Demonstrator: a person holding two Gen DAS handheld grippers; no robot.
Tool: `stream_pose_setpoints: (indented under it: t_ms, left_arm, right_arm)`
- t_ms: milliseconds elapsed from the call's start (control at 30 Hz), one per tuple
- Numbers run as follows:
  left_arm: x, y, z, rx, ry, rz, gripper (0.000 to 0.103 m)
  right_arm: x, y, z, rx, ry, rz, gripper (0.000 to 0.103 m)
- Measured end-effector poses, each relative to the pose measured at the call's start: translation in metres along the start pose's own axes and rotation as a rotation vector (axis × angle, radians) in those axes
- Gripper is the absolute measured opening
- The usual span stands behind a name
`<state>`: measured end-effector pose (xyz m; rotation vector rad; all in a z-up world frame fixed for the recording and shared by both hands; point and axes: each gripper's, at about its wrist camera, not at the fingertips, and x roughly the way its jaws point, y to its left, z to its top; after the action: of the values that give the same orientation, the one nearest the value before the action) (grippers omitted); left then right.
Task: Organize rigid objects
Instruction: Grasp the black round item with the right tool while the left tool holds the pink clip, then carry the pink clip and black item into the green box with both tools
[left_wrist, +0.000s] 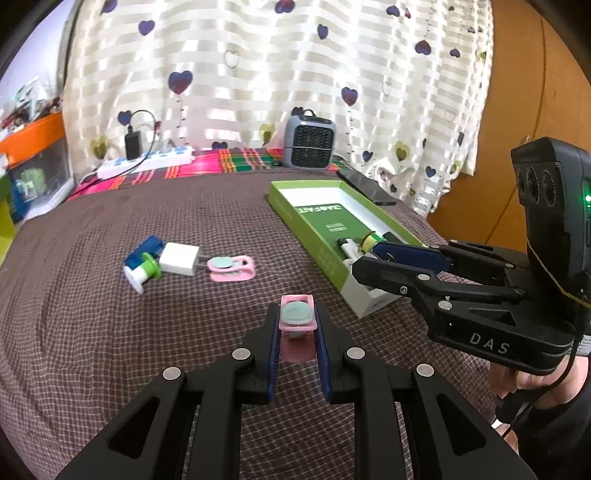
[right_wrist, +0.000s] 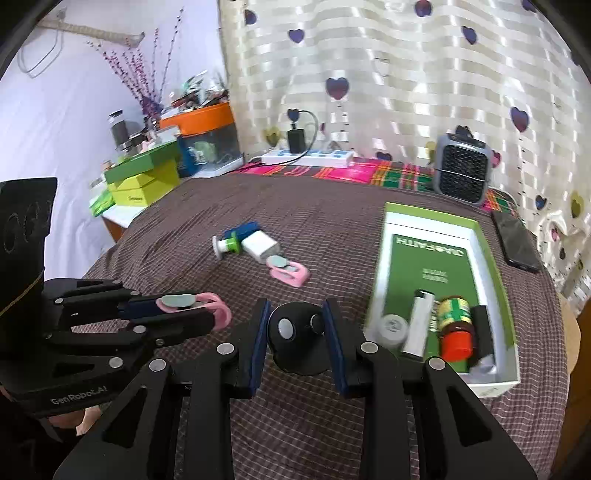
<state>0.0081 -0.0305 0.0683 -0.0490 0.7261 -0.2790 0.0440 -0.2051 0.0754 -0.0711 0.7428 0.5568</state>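
My left gripper (left_wrist: 296, 325) is clamped on a pink plastic clip with a grey pad (left_wrist: 296, 314); my right gripper (right_wrist: 296, 325) grips a rounded black object (right_wrist: 295, 338), possibly a mount. To its right, the green-rimmed cardboard box (right_wrist: 496, 291) contains four or five items. Ahead lie a white charger block (right_wrist: 259, 244), spool (right_wrist: 223, 246) and second pink clip (right_wrist: 290, 271), not yet boxed.

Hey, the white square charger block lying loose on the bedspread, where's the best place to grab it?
Grip the white square charger block across its two flat side faces, coming from above. Its prongs point toward the pink clip and a green-and-white spool crowds the other end, so the ends look poorly reachable.
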Motion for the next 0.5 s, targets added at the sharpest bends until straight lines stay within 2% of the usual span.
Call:
stream_pose_setpoints:
  t_ms: [500]
  left_arm:
    - [0.022, -0.030, 0.023, 0.046, -0.021, -0.066, 0.017]
  right_arm:
    - [-0.014, -0.056, -0.007, 0.092, -0.021, -0.104, 0.030]
